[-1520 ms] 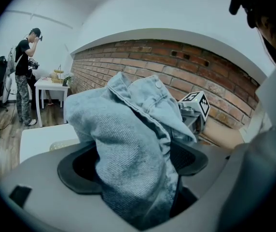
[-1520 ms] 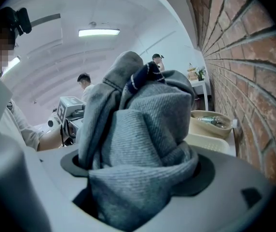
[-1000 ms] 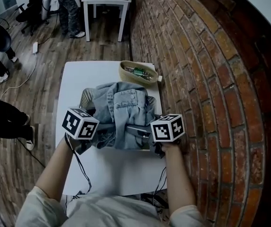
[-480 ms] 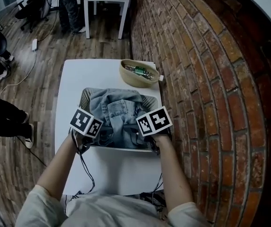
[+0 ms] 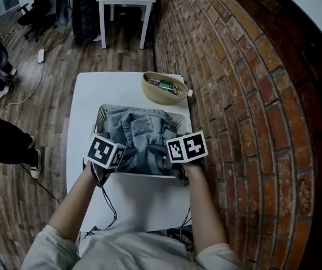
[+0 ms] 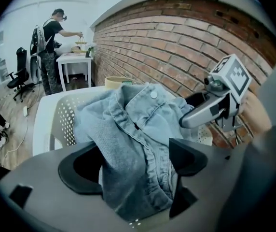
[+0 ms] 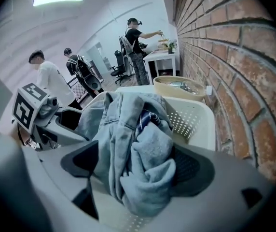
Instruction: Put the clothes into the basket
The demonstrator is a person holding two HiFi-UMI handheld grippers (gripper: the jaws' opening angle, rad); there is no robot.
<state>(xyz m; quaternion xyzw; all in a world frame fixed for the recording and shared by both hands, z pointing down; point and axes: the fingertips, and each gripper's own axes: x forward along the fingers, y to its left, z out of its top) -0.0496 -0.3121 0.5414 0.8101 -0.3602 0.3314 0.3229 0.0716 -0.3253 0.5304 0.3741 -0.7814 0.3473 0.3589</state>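
Step in hand: lowering of the pale-blue denim jacket into the white perforated plastic laundry basket. Judged near done, release not yet made.
Left gripper: jaws stand wide but are clamped on a bunched fold of the denim; a seam is seen running betw. the pads.
Right gripper: likewise clamped, the gap betw. its jaws filled by a thick wad of the same garment.
Garment posn: most of it is heaped inside the basket. The near edge is held at the near rim by both grippers, one at each side.
Basket posn: set on the white table beside the red brick wall; a tan bowl is noted just beyond it.
Method advised: both grips to be carried inward past the near rim and lowered, then opened together — otherwise the held edge is likely to be left draped over the rim. Jaws to be drawn back straight, so no fold is dragged out.
Risk: hem may be snagged on a pad at withdrawal; light basket may be nudged.
Not determined: dark patterned cloth w/in the folds, lining or a second item.
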